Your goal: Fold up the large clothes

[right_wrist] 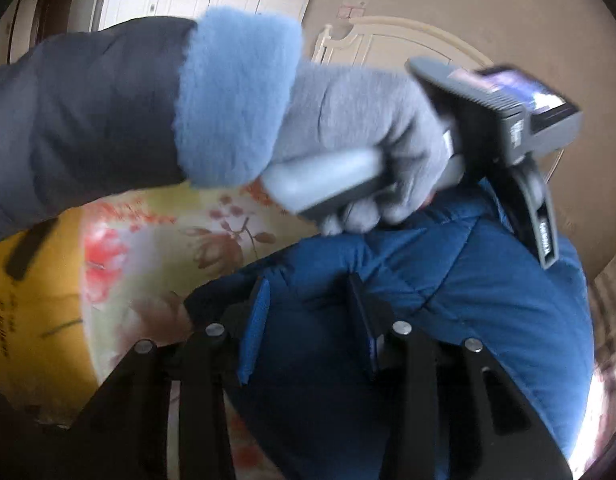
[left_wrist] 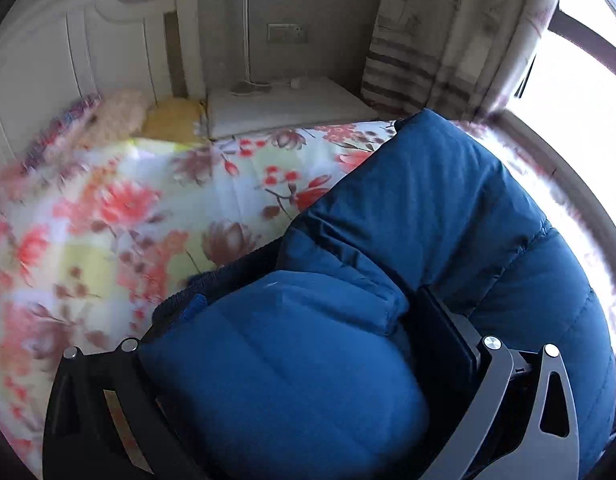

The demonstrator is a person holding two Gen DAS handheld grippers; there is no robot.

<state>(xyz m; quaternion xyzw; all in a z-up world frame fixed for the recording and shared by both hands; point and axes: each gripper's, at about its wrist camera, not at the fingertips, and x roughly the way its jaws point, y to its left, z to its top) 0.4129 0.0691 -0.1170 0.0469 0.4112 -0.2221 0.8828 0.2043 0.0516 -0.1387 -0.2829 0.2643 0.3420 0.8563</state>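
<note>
Bedroom, daylit: white headboard (left_wrist: 68, 52), nightstand (left_wrist: 284, 106), striped curtain (left_wrist: 436, 52).

Bed cover (left_wrist: 120, 216), floral; serves as the folding surface.

Blue puffer jacket (left_wrist: 448, 208), large, quilted; lies bunched on the cover's near side, partly doubled, presumably mid-fold.

Left hand (right_wrist: 360, 136), grey-gloved, dark sleeve with blue fleece cuff; carries its tool over the jacket.

Left gripper (left_wrist: 284, 340): jaws wide, a thick padded roll of jacket clamped between them, likely a sleeve being carried across.

Right gripper (right_wrist: 308, 312): jaws partly closed on a jacket fold, fabric pinched between the pads.
</note>
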